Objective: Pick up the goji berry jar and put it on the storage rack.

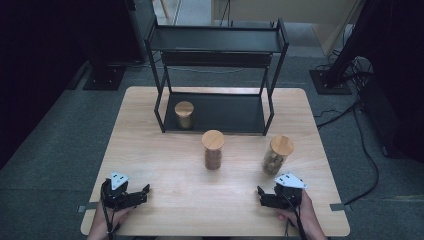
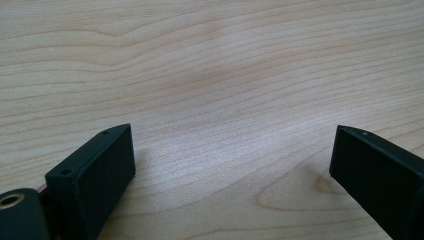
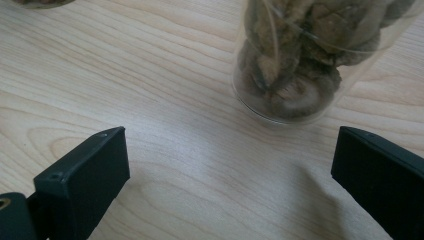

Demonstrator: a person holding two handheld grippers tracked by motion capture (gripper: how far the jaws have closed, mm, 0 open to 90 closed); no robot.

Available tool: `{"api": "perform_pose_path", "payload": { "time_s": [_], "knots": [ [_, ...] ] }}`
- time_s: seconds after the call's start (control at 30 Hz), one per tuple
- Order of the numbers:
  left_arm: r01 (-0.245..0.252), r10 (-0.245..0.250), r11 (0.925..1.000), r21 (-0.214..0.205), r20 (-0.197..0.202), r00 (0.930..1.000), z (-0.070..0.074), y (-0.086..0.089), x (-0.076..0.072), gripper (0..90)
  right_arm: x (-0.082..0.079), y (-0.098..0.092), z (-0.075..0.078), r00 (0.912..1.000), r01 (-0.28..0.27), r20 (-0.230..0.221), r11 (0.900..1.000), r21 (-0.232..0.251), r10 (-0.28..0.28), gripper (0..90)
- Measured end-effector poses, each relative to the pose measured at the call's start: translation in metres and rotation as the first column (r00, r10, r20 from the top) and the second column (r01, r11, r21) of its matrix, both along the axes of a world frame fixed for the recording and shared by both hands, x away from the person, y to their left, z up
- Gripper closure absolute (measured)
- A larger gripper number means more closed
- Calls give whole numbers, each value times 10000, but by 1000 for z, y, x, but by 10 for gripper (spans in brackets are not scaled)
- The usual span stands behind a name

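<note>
Three clear jars with wooden lids stand on the wooden table [image 1: 165, 165]. One jar [image 1: 184, 115] sits on the lower shelf of a black metal rack [image 1: 218, 75]. A second jar [image 1: 213, 149] stands mid-table with dark contents. The third jar [image 1: 277, 155] [image 3: 295, 60], holding lumpy brown pieces, stands at the right. My left gripper [image 1: 142, 194] [image 2: 232, 160] rests open near the front left edge over bare wood. My right gripper [image 1: 261, 196] [image 3: 230, 165] is open near the front right, just short of the third jar.
The rack's upper shelf [image 1: 220, 39] is bare. Dark stands [image 1: 104, 77] and cables [image 1: 367, 150] lie on the grey floor around the table. Bare wood lies between the two grippers along the front of the table.
</note>
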State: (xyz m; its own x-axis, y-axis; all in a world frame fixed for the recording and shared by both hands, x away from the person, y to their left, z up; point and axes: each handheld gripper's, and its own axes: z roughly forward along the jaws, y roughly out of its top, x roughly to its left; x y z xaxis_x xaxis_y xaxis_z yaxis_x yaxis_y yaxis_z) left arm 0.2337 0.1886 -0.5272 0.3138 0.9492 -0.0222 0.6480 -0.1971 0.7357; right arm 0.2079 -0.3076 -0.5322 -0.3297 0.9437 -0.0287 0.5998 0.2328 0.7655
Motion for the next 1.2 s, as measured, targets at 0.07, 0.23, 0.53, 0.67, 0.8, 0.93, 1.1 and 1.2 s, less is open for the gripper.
{"api": "perform_pose_path", "payload": {
  "time_s": [0.07,0.23,0.53,0.67,0.8,0.93,1.1,1.2],
  "knots": [
    [2,-2,10000,14,2,10000,0,0,0,46,0,2,0,10000,-23,14,10000,-8,23,16],
    [6,-6,10000,5,-2,10000,0,0,0,46,1,6,0,9999,-108,40,9999,-11,108,15],
    [19,-19,10000,-26,-3,10000,0,0,0,46,4,15,0,9997,-238,82,9997,-98,239,15],
    [26,-26,10000,-45,-2,10000,0,0,0,46,5,21,0,9994,-345,74,9993,-115,346,16],
    [28,-28,10000,-46,-1,10000,0,0,0,46,7,27,0,9990,-442,86,9990,-107,443,16],
    [31,-31,10000,-40,-1,10000,0,0,0,46,8,33,0,9983,-582,77,9983,-97,583,15],
    [39,-39,10000,-15,-4,10000,0,0,0,46,10,38,0,9976,-681,82,9976,-107,682,15],
    [43,-43,10000,-8,-3,10000,0,0,0,46,11,41,0,9972,-738,79,9972,-108,739,16]
  ]
}}
